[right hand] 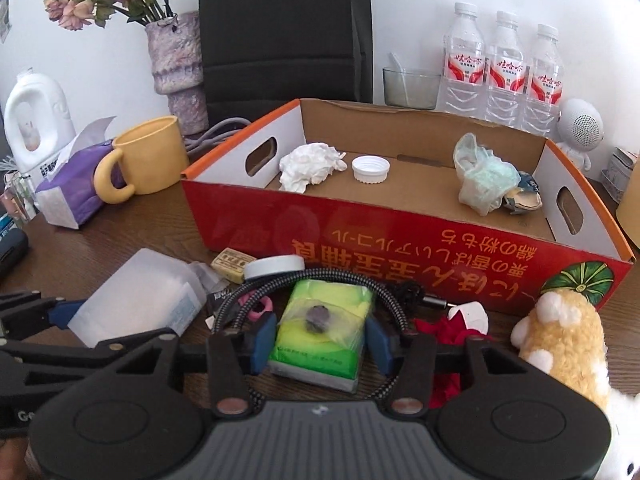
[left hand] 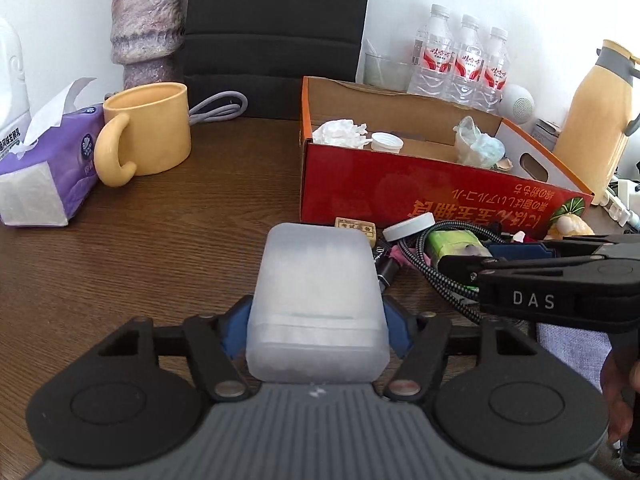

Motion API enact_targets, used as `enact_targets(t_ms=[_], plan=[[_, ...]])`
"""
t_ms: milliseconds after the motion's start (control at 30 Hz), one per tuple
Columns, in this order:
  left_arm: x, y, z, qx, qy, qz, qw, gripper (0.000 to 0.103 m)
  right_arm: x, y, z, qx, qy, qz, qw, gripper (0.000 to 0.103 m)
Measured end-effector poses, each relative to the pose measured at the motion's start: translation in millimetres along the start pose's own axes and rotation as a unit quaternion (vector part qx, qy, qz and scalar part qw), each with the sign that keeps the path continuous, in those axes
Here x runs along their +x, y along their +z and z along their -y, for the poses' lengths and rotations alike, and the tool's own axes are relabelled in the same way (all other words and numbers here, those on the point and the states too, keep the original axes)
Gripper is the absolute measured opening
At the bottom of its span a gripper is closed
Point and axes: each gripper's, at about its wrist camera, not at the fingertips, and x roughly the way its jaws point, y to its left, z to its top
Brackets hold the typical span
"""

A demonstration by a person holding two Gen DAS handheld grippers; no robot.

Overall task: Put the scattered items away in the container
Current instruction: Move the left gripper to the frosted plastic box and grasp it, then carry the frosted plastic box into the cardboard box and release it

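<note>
Currently the left gripper (left hand: 317, 322) has its 2 blue pads against the sides of a frosted translucent box (left hand: 318, 304), pinching it near its lower end; the box stands between the fingers and reaches forward past them. Whether it is lifted clear of the wooden table (left hand: 168, 240) cannot be told.

Right gripper (right hand: 318, 338): the blue pads sit on either side of a green tissue pack (right hand: 322, 324), close against its sides; firm contact cannot be confirmed. The pack lies on a braided cable (right hand: 394, 304) that loops around it.

Just ahead of both grippers is the scattered pile: a small tan eraser block (right hand: 232, 264), a white round lid (right hand: 274, 267), a pink item (right hand: 260, 308), red fabric (right hand: 444, 332) to the right of the right gripper, and a plush toy (right hand: 564, 340) further right.

Beyond the pile stands the red cardboard box (right hand: 400, 236), open top. Inside it: a crumpled white tissue (right hand: 308, 166), a white bottle cap (right hand: 371, 169), and a wadded pale green plastic bag (right hand: 480, 176) with a wrapper beside it.

Left of the box: yellow mug (right hand: 148, 158), purple tissue pack (right hand: 74, 192), white jug (right hand: 34, 120), vase with dried flowers (right hand: 176, 56). Behind the box: 3 water bottles (right hand: 504, 68), a glass bowl (right hand: 410, 88), a black chair back (right hand: 284, 28). Far right in the left view, a yellow flask (left hand: 592, 120).
</note>
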Motion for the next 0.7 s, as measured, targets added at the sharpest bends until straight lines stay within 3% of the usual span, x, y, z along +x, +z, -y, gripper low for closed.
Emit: enact_targets(t_ms=[567, 700], plan=[[-24, -15, 8, 0.003, -0.008, 0.020, 0.9998, 0.067, 9, 0, -11, -0.044, -0.027, 0.046, 0.998, 0.045], [-30, -20, 6, -0.001, -0.006, 0.021, 0.9998, 0.067, 6, 0, -8, -0.034, -0.021, 0.059, 0.997, 0.036]])
